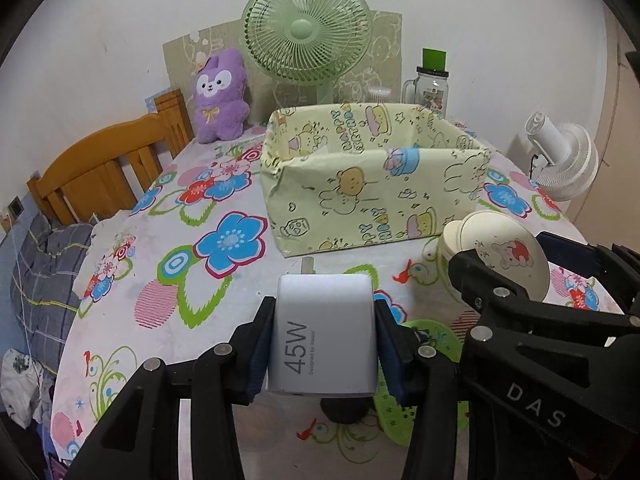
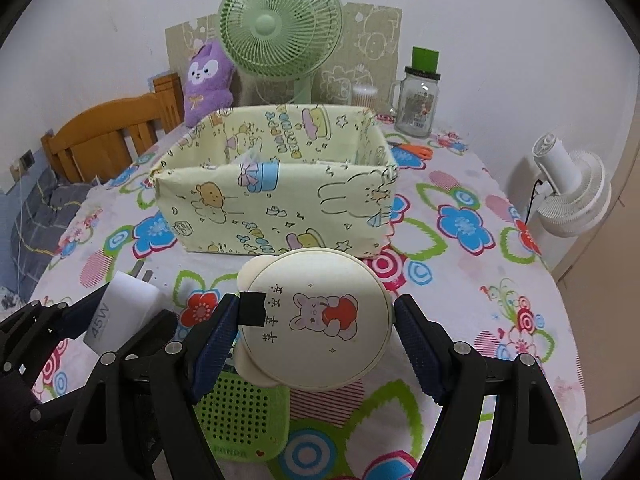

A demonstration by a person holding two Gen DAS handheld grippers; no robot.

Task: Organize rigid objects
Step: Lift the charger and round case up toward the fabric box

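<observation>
**Two grippers, each with an item, before a paper-covered box**

Left wrist view. Left gripper (image 1: 326, 344), lower centre: blue pads clamped on either side of a white 45W charger (image 1: 325, 332), prongs pointing away toward the box. Yellow cartoon-print box (image 1: 372, 196), centre, open-topped, standing on the floral tablecloth (image 1: 168, 280). Right gripper (image 1: 520, 276), lower right, carrying a round cream case (image 1: 500, 252) with a rabbit picture. Green fan (image 1: 307, 28) at upper centre behind the box; purple plush (image 1: 220, 96) at upper left; glass jar (image 1: 430, 88) at upper right; white fan (image 1: 564, 156) at right edge; wooden headboard (image 1: 108, 168) at left.

Right wrist view. Right gripper (image 2: 316, 328), lower centre: the cream case (image 2: 316, 320) sits between the pads, left pad touching its rim, right pad close against the opposite edge; grasped. A green perforated item (image 2: 240, 416) lies beneath on the tablecloth (image 2: 460, 272). Box (image 2: 276, 196) just beyond, centre. Left gripper (image 2: 100, 320) with charger (image 2: 120, 304) at lower left. Green fan (image 2: 280, 20), plush (image 2: 208, 84), jar (image 2: 416, 104) across the top; white fan (image 2: 572, 192) at right.
</observation>
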